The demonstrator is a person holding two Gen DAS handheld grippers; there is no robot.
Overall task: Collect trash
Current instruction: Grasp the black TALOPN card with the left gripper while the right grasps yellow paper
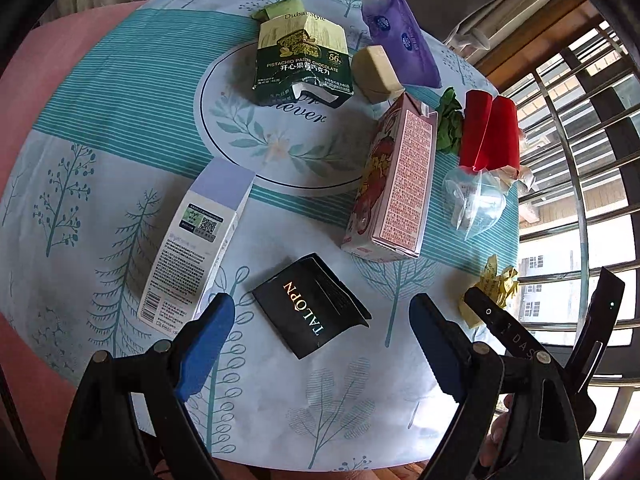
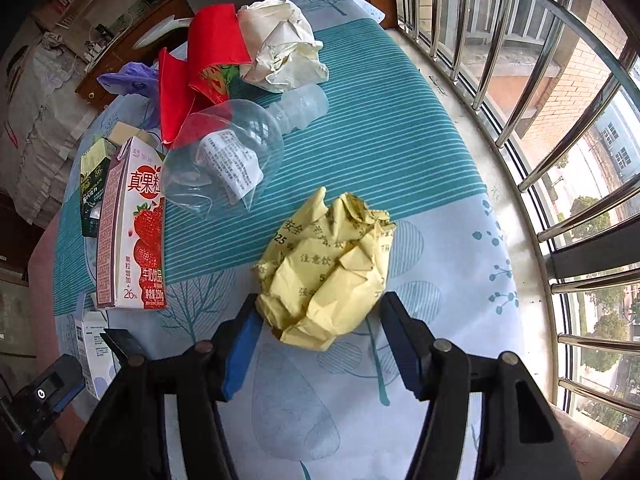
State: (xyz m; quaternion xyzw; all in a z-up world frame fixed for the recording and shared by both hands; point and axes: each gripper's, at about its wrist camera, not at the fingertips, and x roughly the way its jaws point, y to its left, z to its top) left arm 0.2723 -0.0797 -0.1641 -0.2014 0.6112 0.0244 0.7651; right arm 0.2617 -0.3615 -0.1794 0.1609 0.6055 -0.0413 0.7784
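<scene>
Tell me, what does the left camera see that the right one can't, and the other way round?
Only the left wrist view shows the black TALOPN packet, between the left gripper's open jaws, and the tan block. Only the right wrist view shows the crumpled white paper clearly, plus the right gripper's open jaws around the yellow paper ball. Both show that ball, the strawberry milk carton, clear plastic bottle and red wrapper.

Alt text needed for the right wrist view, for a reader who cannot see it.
An open right gripper straddles a crumpled yellow paper ball on a teal and white tablecloth. Behind it lie a clear plastic bottle, red packaging, crumpled white paper and a strawberry milk carton, beside a barred window.
</scene>
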